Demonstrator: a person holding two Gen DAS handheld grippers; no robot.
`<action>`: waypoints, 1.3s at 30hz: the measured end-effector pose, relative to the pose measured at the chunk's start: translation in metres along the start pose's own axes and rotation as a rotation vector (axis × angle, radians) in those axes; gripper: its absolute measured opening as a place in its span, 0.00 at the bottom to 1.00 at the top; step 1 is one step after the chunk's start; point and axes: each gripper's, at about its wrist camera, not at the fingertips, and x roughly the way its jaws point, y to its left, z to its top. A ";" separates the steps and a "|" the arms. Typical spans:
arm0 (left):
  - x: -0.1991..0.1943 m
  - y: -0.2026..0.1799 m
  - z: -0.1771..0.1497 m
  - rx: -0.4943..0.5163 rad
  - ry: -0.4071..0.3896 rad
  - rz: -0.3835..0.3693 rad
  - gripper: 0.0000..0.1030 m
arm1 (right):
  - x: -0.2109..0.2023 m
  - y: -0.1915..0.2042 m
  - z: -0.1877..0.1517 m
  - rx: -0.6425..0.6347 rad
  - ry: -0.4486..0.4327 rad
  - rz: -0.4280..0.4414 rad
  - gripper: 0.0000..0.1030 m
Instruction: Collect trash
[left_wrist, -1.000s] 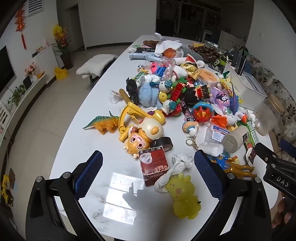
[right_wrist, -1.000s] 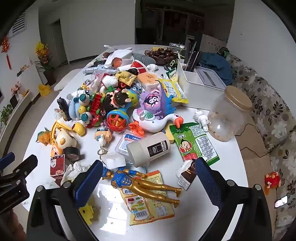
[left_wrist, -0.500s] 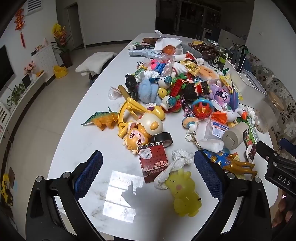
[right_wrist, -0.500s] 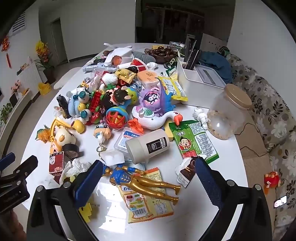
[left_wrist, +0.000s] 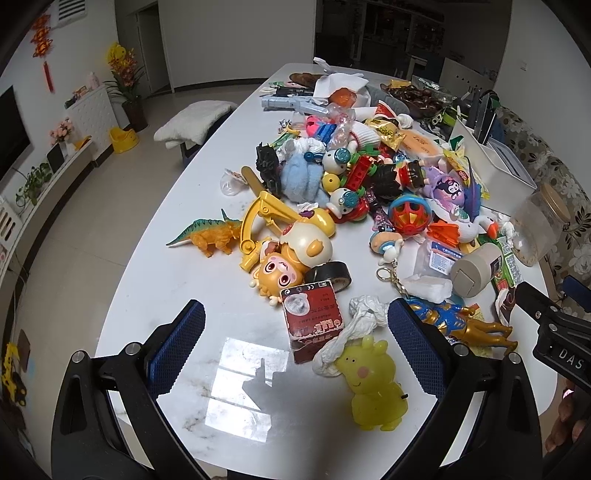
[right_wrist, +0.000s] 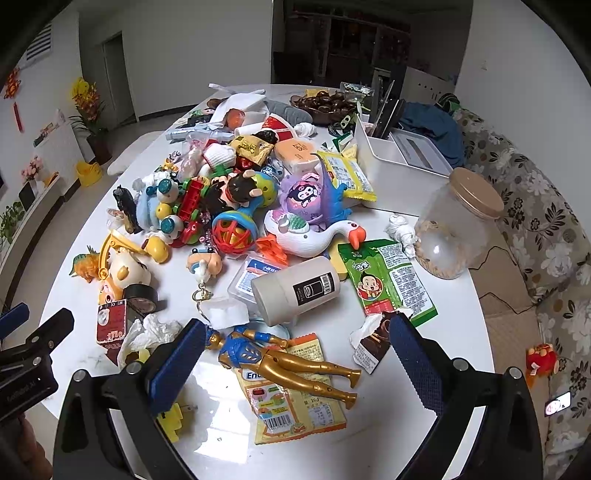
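Location: living room of a home.
Floral sofa (right_wrist: 535, 221) beside white bench (left_wrist: 155, 266); television (left_wrist: 11, 125), potted flowers (left_wrist: 123, 70), red wall ornament (left_wrist: 42, 40), child's yellow potty (left_wrist: 123, 138) on tiled floor.

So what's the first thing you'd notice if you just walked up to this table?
The big jumble of bright toys heaped down the middle of the white table, like the red and blue ball and the orange dinosaur off to its left side. Near the front edge a yellow pig toy lies against a crumpled tissue. On the right side, a green snack wrapper lies beside a clear jar.
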 end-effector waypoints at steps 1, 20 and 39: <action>0.000 0.000 0.000 0.000 0.000 0.002 0.94 | 0.000 0.000 0.000 0.001 0.000 0.000 0.95; 0.001 -0.003 -0.006 0.025 0.003 0.014 0.94 | 0.003 -0.004 -0.003 0.014 0.009 0.003 0.95; 0.000 -0.003 -0.006 0.015 0.011 0.018 0.94 | -0.001 -0.003 0.002 0.021 -0.001 0.009 0.95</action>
